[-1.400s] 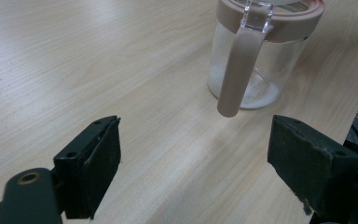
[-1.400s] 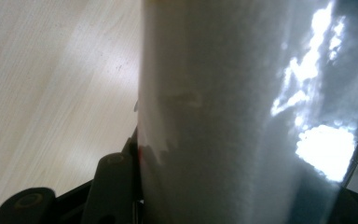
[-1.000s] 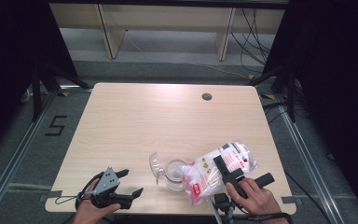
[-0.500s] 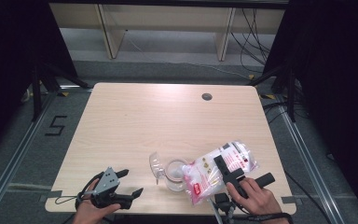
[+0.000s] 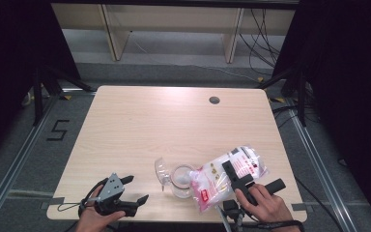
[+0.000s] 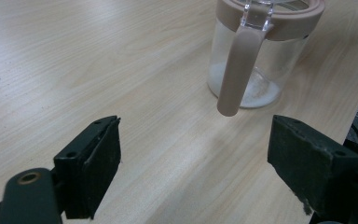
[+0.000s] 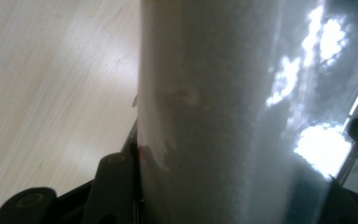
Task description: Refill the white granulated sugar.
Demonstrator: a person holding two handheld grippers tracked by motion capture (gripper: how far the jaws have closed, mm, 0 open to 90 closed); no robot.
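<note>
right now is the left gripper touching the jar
Apart. In the left gripper view the left gripper stands open, with bare table between its jaws and the jar.

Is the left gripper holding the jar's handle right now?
No, the left gripper has its jaws wide open on either side of bare table, and the jar's handle hangs ahead of them, untouched.

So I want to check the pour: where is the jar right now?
In the high view the jar stands near the table's front edge, right of the left gripper, with the bag's mouth tipped over it.
</note>
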